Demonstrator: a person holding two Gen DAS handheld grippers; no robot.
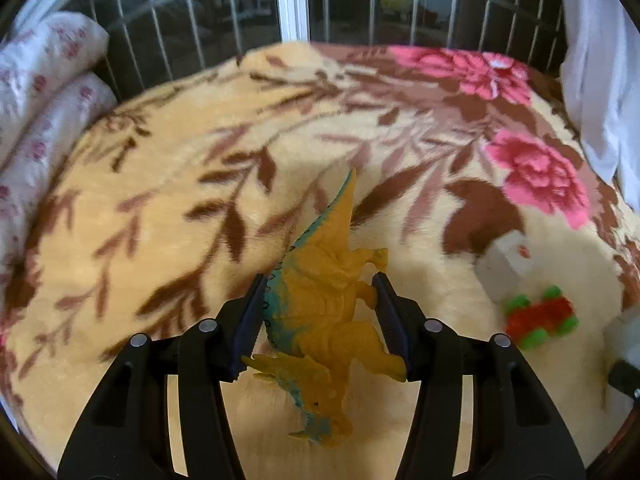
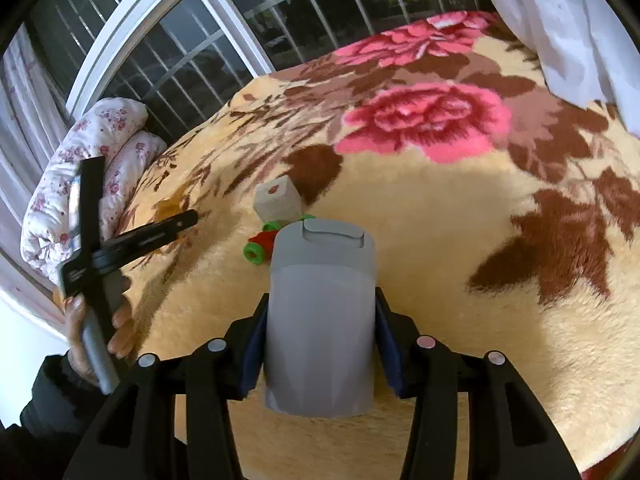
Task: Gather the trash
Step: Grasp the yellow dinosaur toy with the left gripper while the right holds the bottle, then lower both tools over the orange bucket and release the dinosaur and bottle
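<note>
In the left wrist view my left gripper [image 1: 320, 284] is shut on a yellow toy dinosaur [image 1: 324, 308] with a teal back, held just above the floral blanket [image 1: 168, 184]. In the right wrist view my right gripper [image 2: 320, 300] is shut on a grey lidded bin [image 2: 320, 320], upright between the fingers. A white crumpled piece of trash [image 2: 278, 202] lies on the blanket beyond the bin; it also shows in the left wrist view [image 1: 504, 268]. A red toy car with green wheels [image 2: 262, 246] lies beside it, seen from the left too [image 1: 540, 318].
The left gripper and the hand holding it [image 2: 104, 256] show at the left of the right wrist view. A rolled floral quilt [image 1: 44, 92] lies at the bed's left edge. A barred window [image 1: 296, 4] stands behind the bed. White cloth [image 1: 600, 80] hangs at the right.
</note>
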